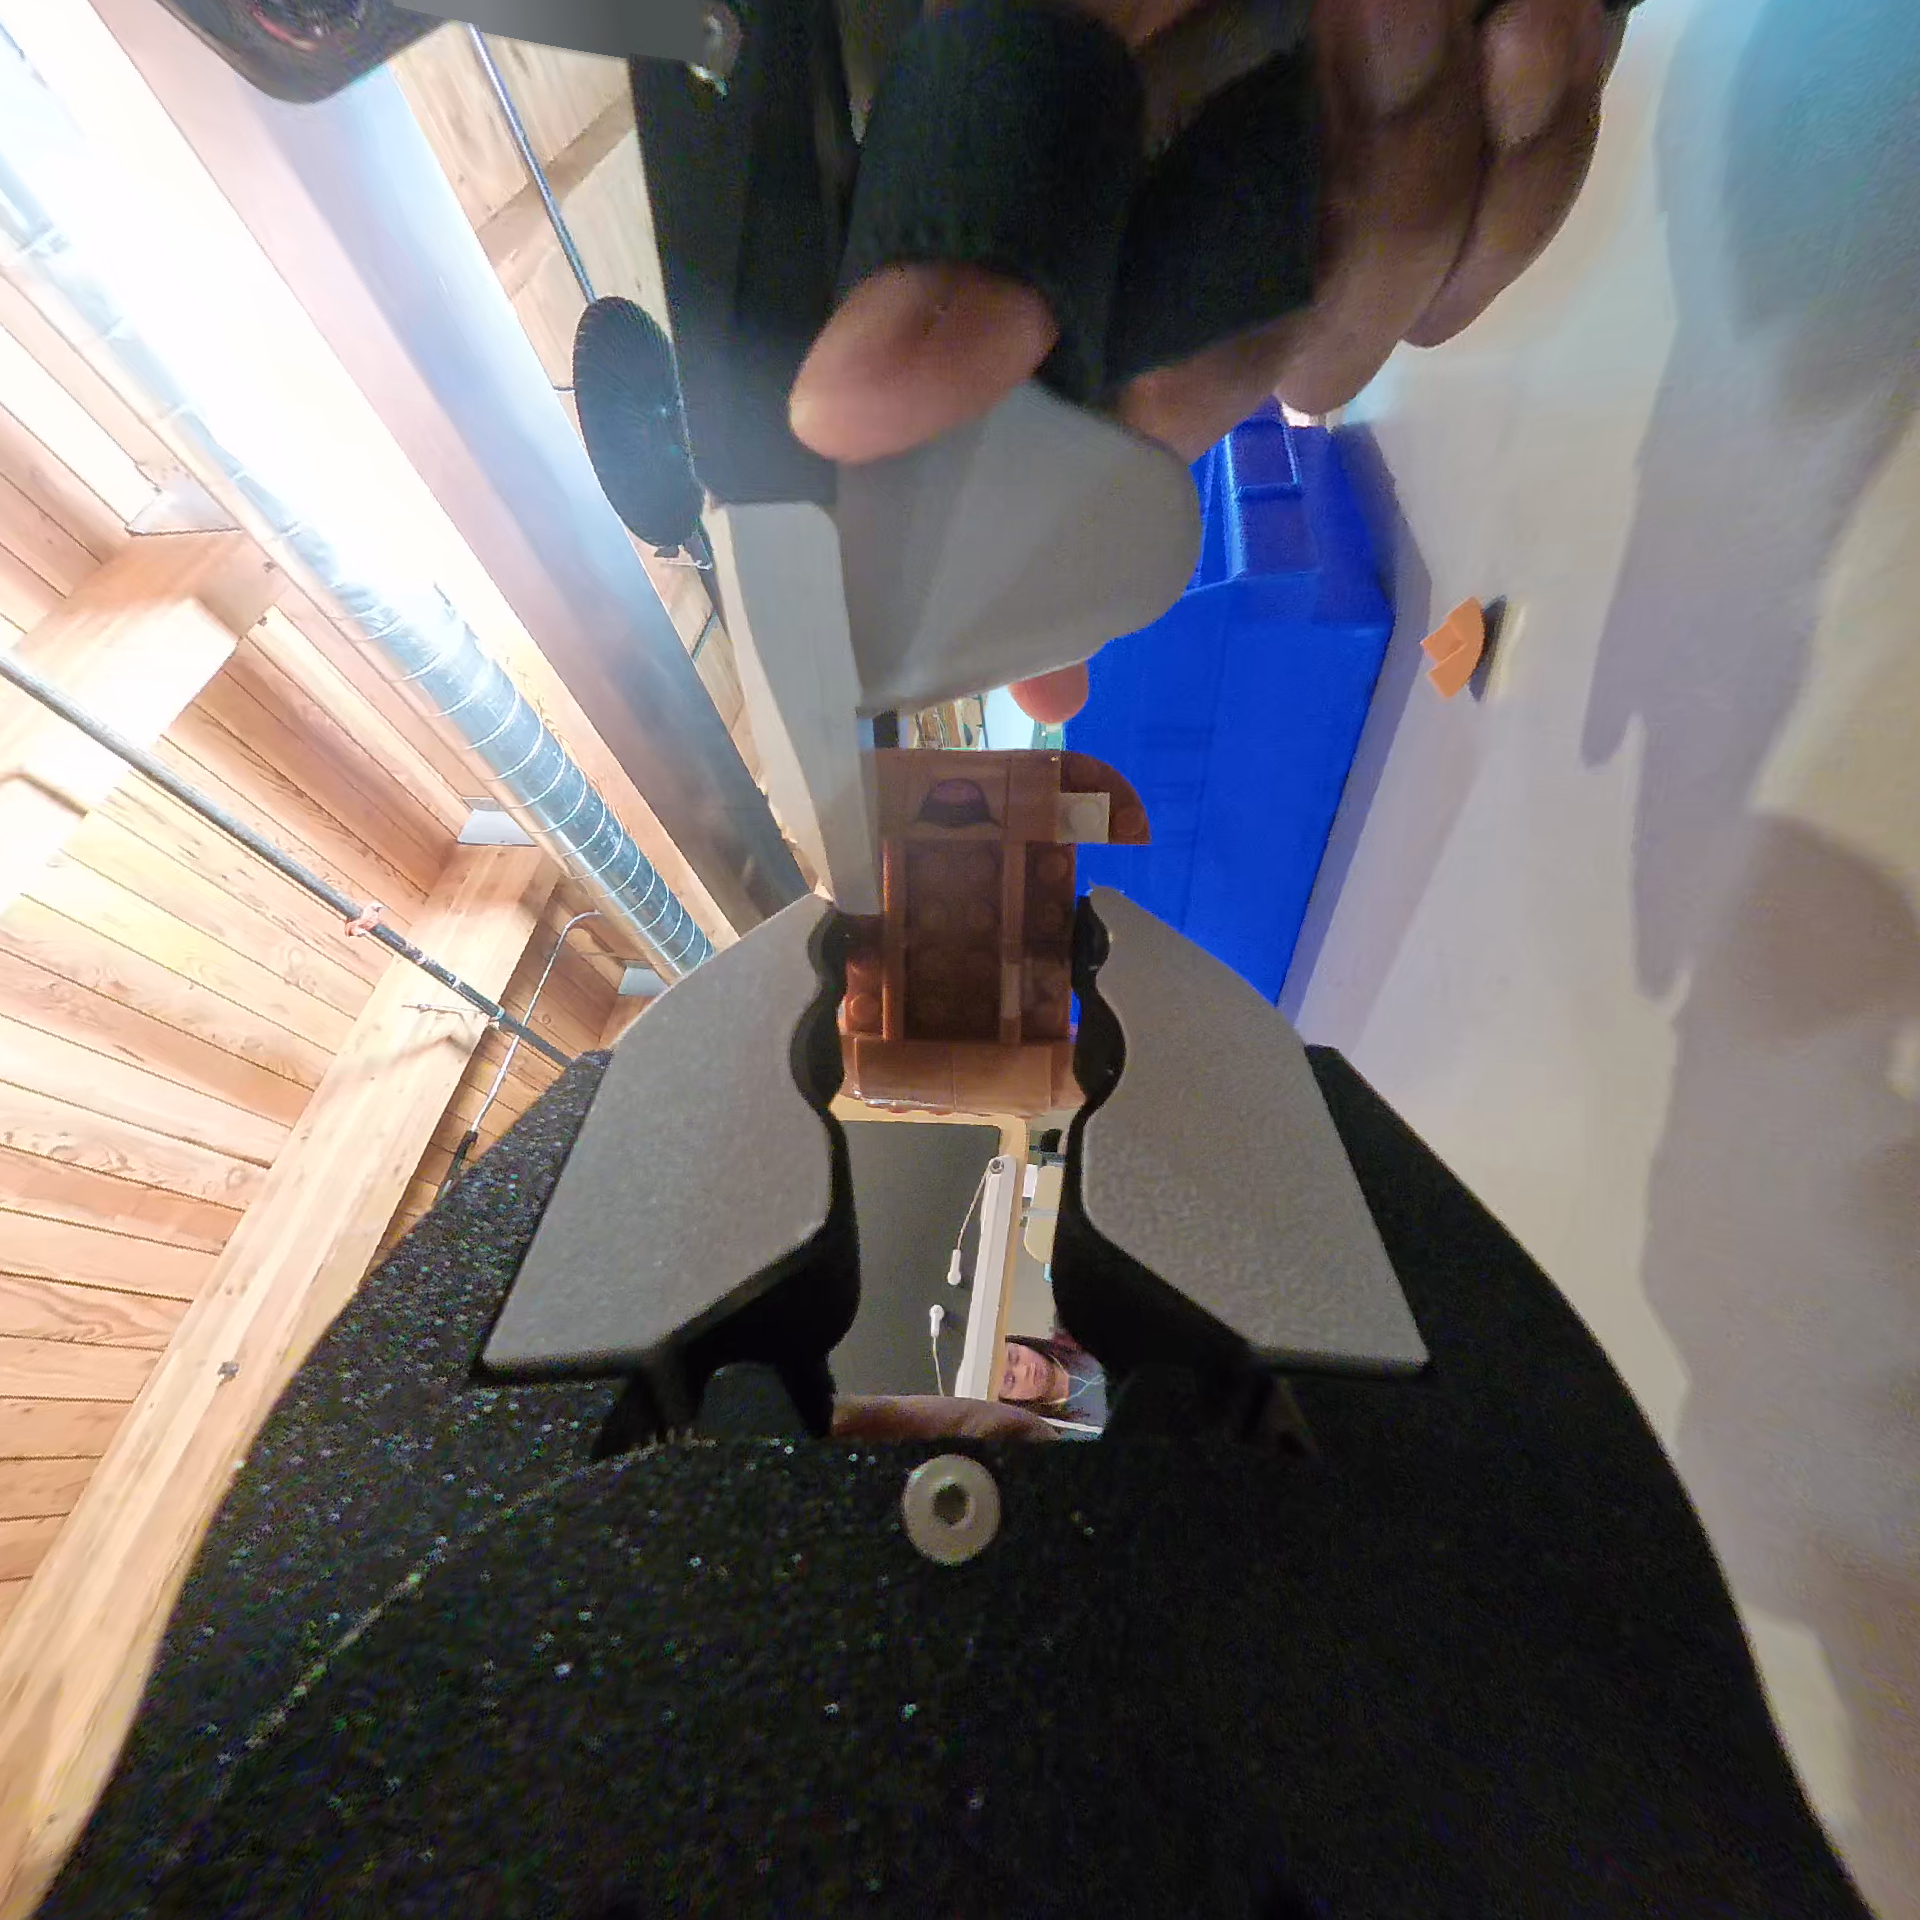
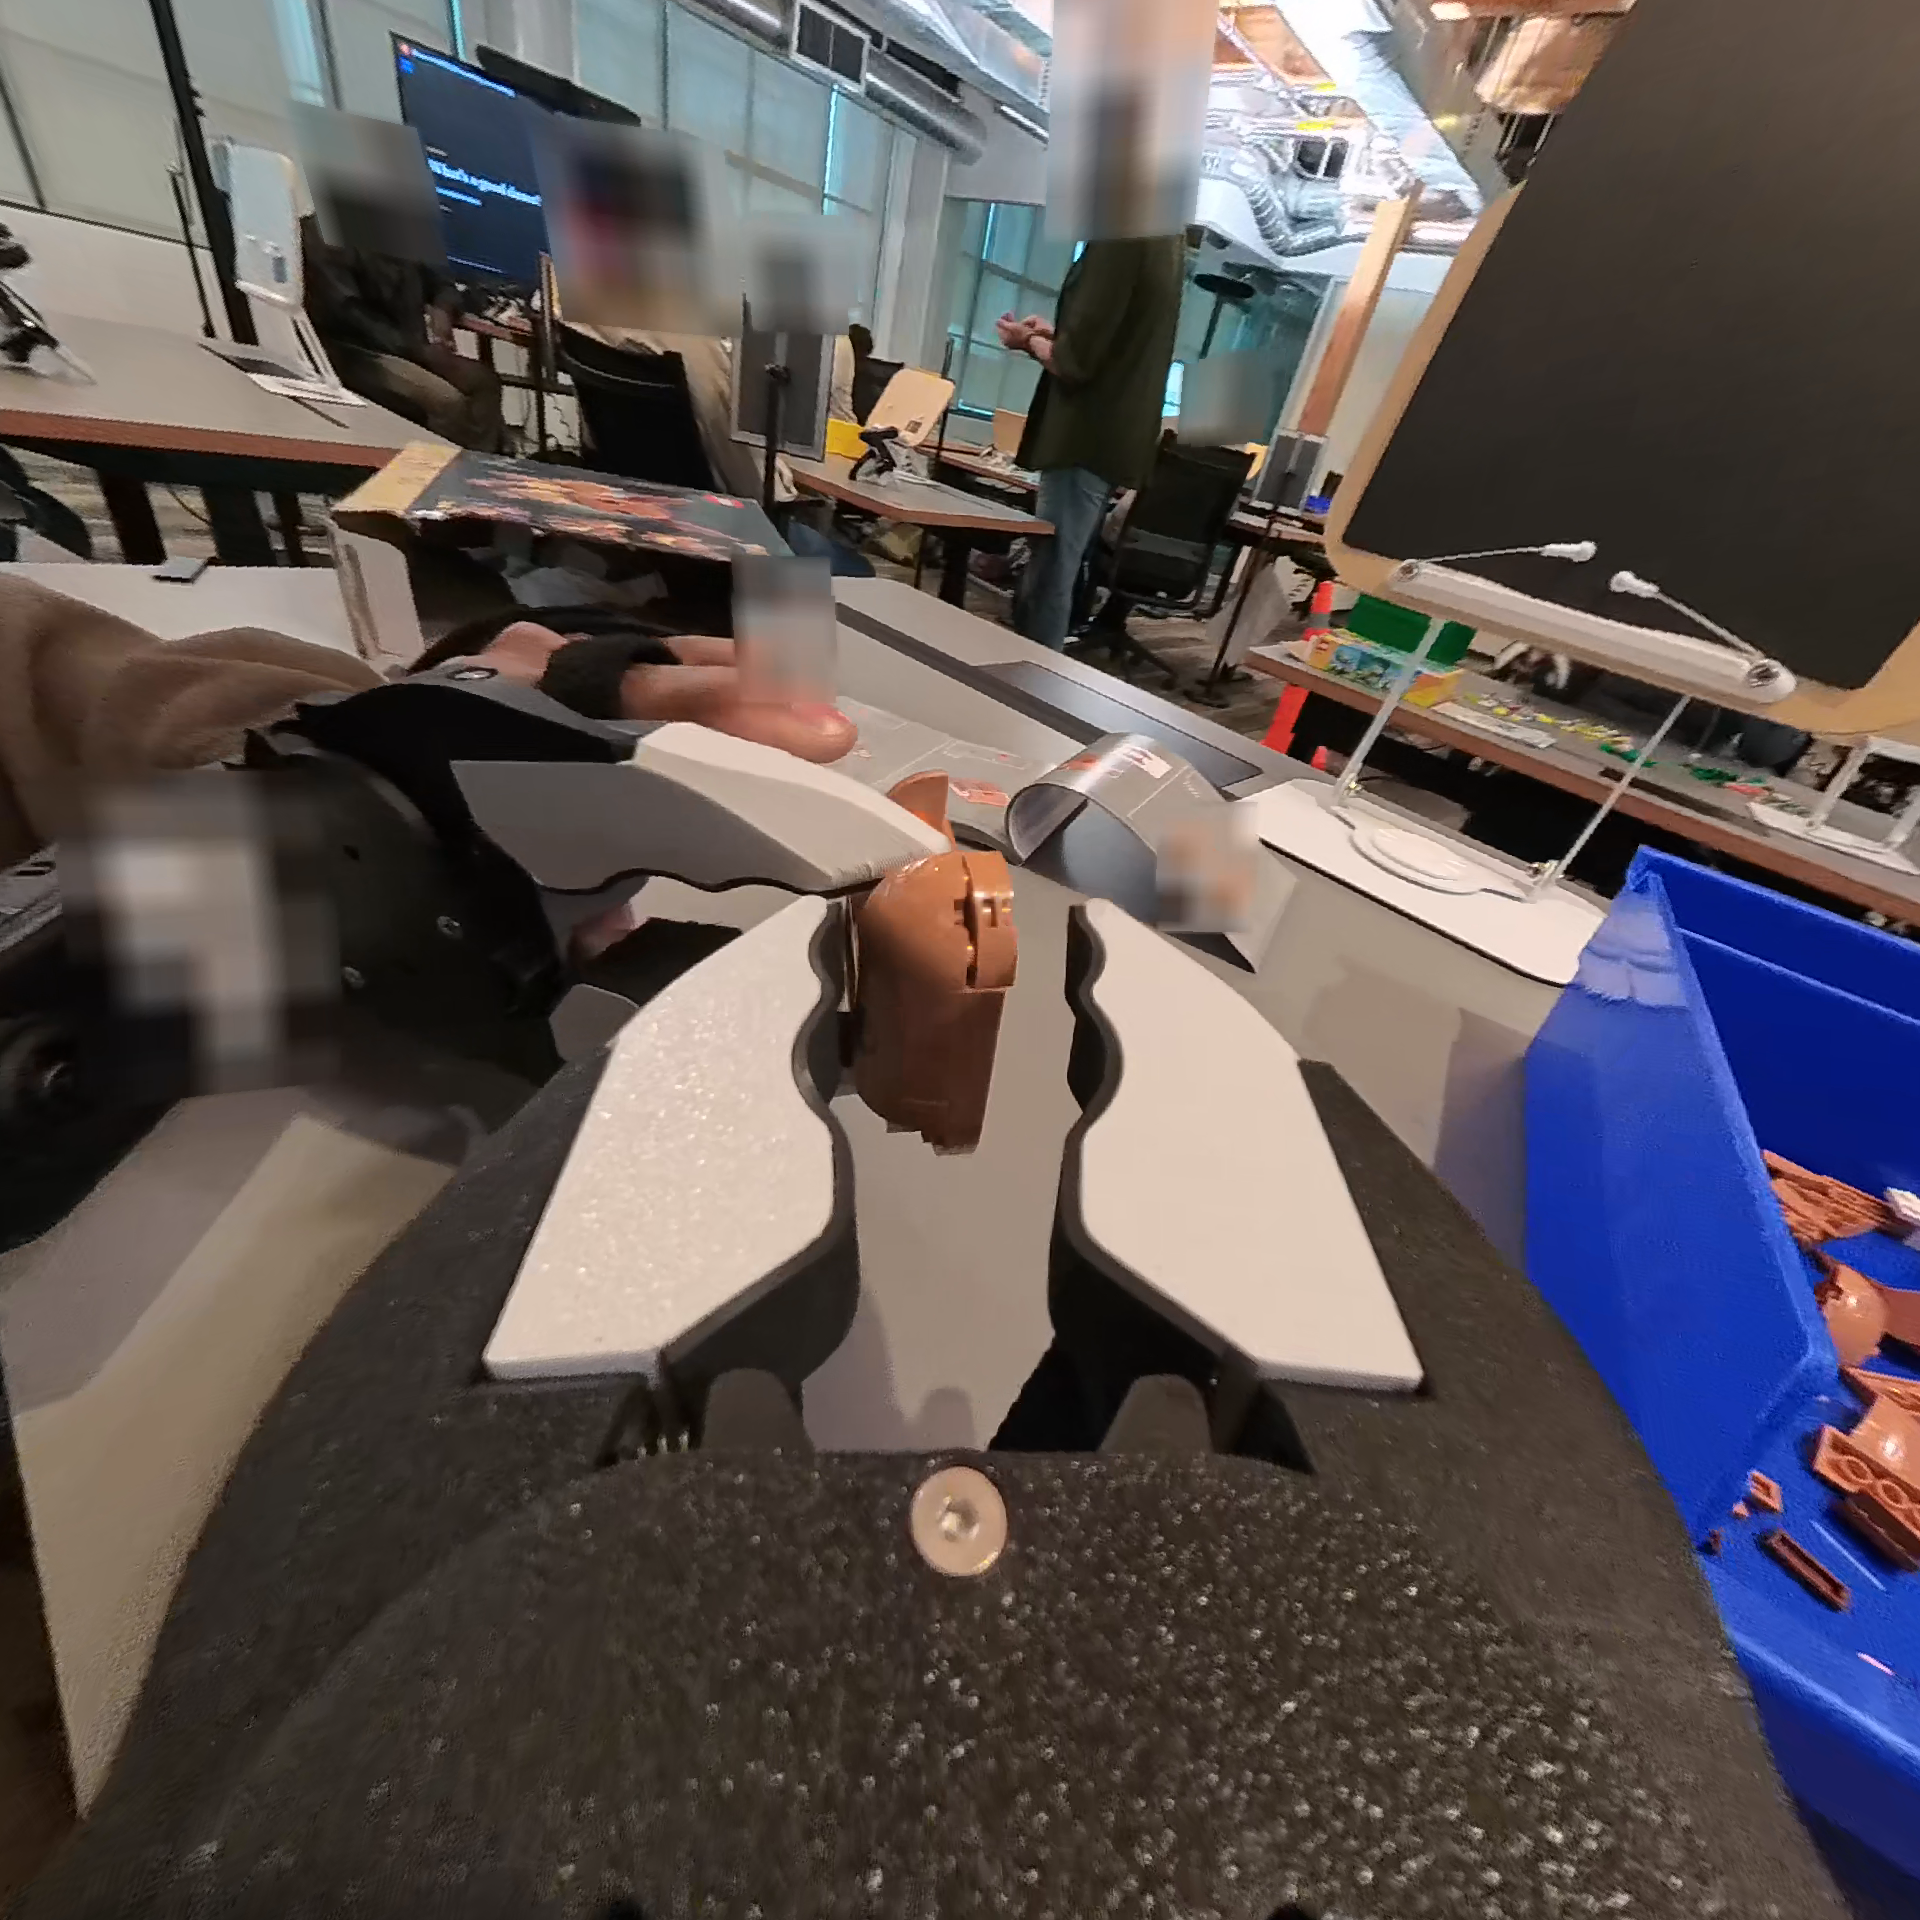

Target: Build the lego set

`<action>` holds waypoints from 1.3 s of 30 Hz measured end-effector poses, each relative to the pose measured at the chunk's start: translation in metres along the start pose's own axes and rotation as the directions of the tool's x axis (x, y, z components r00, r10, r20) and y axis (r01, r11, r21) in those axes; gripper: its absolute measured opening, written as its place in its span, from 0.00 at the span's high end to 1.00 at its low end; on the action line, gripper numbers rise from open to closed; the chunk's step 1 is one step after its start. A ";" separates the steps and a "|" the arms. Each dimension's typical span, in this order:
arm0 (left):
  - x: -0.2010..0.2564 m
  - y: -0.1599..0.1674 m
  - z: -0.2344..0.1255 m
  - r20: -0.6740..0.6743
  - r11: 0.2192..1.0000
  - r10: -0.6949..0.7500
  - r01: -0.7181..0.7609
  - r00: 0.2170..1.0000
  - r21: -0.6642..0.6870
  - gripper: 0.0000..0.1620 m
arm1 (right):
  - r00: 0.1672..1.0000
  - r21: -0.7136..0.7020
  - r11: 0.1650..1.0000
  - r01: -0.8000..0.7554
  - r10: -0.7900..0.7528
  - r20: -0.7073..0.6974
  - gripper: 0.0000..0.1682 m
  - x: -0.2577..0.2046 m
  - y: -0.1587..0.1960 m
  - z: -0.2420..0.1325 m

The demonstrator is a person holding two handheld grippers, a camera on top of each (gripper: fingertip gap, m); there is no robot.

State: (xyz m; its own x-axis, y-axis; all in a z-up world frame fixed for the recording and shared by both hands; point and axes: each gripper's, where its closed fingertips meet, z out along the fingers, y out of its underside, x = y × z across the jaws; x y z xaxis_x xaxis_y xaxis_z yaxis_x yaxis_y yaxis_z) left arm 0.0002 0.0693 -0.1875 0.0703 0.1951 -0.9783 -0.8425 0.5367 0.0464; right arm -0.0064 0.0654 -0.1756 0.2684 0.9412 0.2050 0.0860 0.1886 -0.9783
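Open-plan workshop, grey bench; wood-plank ceiling with a ribbed metal duct shows in the left wrist view.

Brown lego sub-assembly point(image 2: 940, 997) is held off the bench, between both grippers. Left gripper point(image 1: 956, 971) is closed on it, pads bearing on its two long sides. Right gripper point(image 2: 945, 935) is partly open: its left finger lies against the assembly, the right finger stands apart, so no clamp.

Handling judgement: light, rigid ABS, smooth and fairly slippery; press-fit joints may pop apart under twist. Best taken across flat parallel sides, clear of the rounded ear-like piece point(image 1: 1107, 805) and the small pale tile on it.

Assembly: stacked bricks, studs visible, curved outer shell. Gripper fingers are matt grey, wavy-edged, on grainy black bodies.

Outward: blue parts bin point(image 2: 1683, 1195) with loose brown bricks, curled instruction booklet point(image 2: 1101, 805), one orange piece point(image 1: 1455, 644) on the bench
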 end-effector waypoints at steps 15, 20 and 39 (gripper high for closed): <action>0.003 0.001 0.000 -0.013 1.000 -0.009 0.009 1.000 -0.012 0.74 | 1.000 0.029 1.000 -0.005 0.004 0.013 0.84 -0.001 -0.005 -0.003; 0.004 0.002 0.000 -0.021 1.000 -0.015 0.014 1.000 -0.016 0.74 | 0.998 0.023 0.999 -0.042 0.040 0.047 0.85 -0.001 -0.004 -0.002; 0.005 -0.001 -0.001 -0.035 1.000 -0.021 0.021 0.999 -0.002 0.74 | 0.995 0.022 1.000 -0.012 0.009 0.101 0.86 -0.004 -0.004 -0.005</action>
State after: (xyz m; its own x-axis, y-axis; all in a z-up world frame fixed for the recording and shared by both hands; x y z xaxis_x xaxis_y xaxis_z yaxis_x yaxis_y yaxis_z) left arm 0.0010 0.0693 -0.1926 0.0697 0.1548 -0.9855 -0.8420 0.5390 0.0251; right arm -0.0030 0.0595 -0.1728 0.1708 0.9665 0.1917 0.0613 0.1838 -0.9811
